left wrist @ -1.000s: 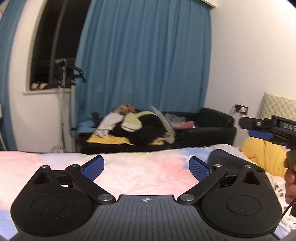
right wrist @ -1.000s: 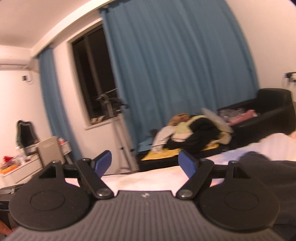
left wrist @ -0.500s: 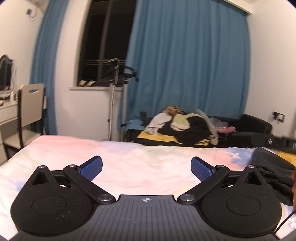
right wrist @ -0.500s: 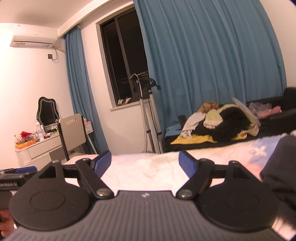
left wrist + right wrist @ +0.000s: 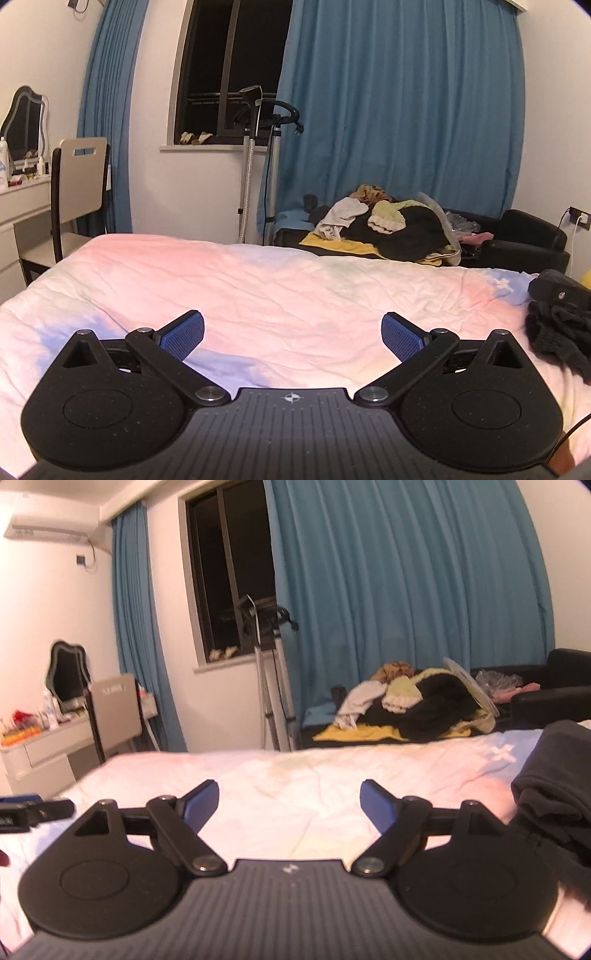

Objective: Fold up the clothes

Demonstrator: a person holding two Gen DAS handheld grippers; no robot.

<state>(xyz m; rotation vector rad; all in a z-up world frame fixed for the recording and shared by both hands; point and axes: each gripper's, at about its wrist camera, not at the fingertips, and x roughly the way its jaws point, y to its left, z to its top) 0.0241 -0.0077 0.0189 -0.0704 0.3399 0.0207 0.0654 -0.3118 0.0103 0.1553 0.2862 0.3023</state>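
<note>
A dark grey garment [image 5: 557, 332] lies crumpled on the bed at the far right of the left wrist view; it also shows at the right edge of the right wrist view [image 5: 554, 790]. My left gripper [image 5: 291, 334] is open and empty over the pastel bedspread [image 5: 258, 280], left of the garment. My right gripper [image 5: 288, 805] is open and empty above the bedspread [image 5: 295, 775], with the garment just to its right. The left gripper's tip [image 5: 22, 812] shows at the left edge of the right wrist view.
A black sofa [image 5: 524, 247] piled with clothes [image 5: 399, 229] stands beyond the bed under blue curtains [image 5: 399, 110]. A garment steamer stand [image 5: 255, 158] is by the window. A chair [image 5: 74, 199] and white dressing table [image 5: 44, 753] are at the left.
Both views have swung left and tilted down: the chair and dressing table came into sight and more bedspread shows. The dark garment has shifted to the right edge. Both grippers stayed open.
</note>
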